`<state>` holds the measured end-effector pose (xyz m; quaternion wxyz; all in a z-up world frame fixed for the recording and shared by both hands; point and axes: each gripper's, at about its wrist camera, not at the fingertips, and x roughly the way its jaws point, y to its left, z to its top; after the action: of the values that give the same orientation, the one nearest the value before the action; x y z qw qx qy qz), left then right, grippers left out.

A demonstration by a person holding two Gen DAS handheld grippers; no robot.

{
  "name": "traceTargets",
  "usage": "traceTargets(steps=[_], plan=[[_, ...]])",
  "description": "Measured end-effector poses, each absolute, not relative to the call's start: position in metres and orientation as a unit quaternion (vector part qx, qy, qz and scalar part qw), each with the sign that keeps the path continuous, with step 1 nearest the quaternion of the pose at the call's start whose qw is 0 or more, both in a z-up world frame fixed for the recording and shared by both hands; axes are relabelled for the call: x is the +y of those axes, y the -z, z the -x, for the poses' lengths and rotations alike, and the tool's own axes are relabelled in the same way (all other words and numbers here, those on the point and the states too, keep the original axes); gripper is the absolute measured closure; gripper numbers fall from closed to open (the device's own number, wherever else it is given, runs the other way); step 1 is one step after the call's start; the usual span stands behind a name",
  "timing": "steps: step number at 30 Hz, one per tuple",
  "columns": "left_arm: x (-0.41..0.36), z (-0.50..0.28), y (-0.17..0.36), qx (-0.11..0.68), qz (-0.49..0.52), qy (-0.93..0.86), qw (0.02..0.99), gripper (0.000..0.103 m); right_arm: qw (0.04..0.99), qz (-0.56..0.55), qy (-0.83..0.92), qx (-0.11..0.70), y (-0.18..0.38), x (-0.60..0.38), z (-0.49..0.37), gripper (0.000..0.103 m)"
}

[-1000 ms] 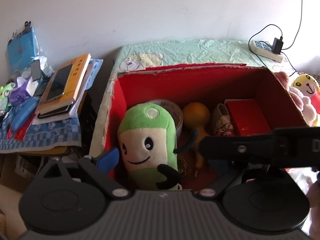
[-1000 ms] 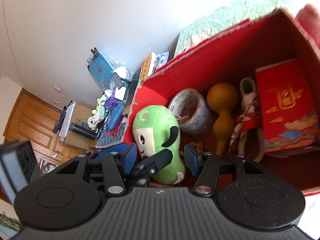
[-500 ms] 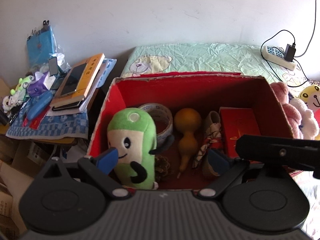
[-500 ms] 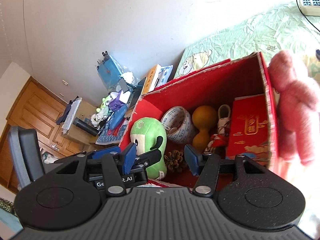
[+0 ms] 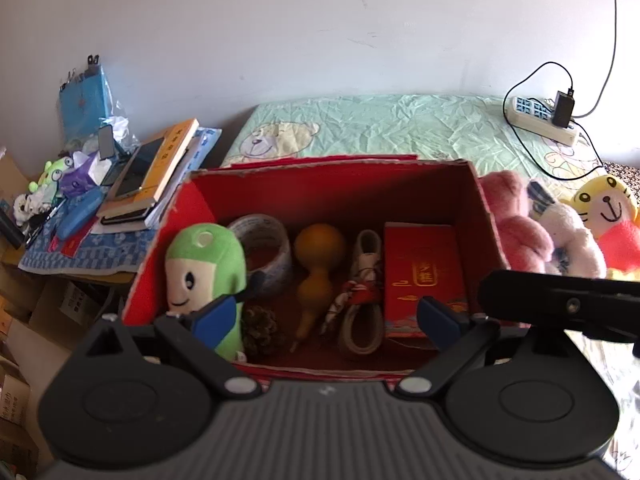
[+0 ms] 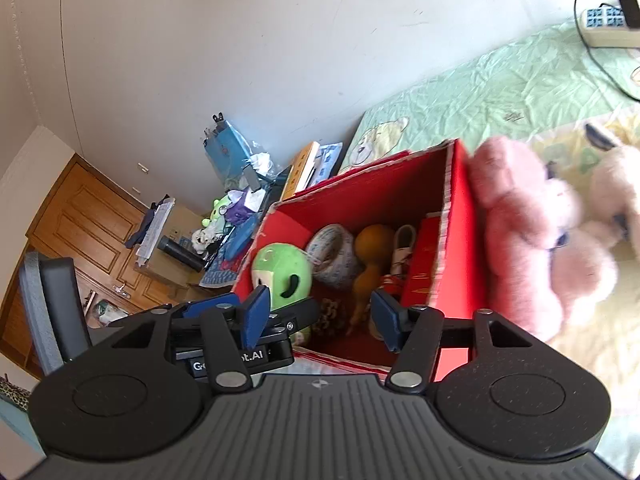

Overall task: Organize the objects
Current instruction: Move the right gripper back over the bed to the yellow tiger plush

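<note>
The left gripper, black with blue-padded fingers, points steeply downward, its jaws spread wide with nothing pressed between the pads. The right gripper, of the same black build with blue fingers, tilts down more gently and is rolled to one side; its jaws are opening, and no object sits gripped between them. It lies to the right of the left one.

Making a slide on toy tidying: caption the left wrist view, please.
Open left gripper above a red cardboard box holding a green plush doll and an orange gourd.
</note>
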<state>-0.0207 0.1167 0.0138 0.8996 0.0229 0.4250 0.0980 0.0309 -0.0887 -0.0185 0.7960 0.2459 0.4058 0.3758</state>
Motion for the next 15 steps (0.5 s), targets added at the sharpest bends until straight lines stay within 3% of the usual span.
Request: traceTargets(steps=[15], plan=[[0.038, 0.022, -0.021, 0.417, -0.035, -0.063, 0.906, 0.006, 0.823, -0.249, -0.330, 0.390, 0.015, -0.164, -0.023, 0.042]])
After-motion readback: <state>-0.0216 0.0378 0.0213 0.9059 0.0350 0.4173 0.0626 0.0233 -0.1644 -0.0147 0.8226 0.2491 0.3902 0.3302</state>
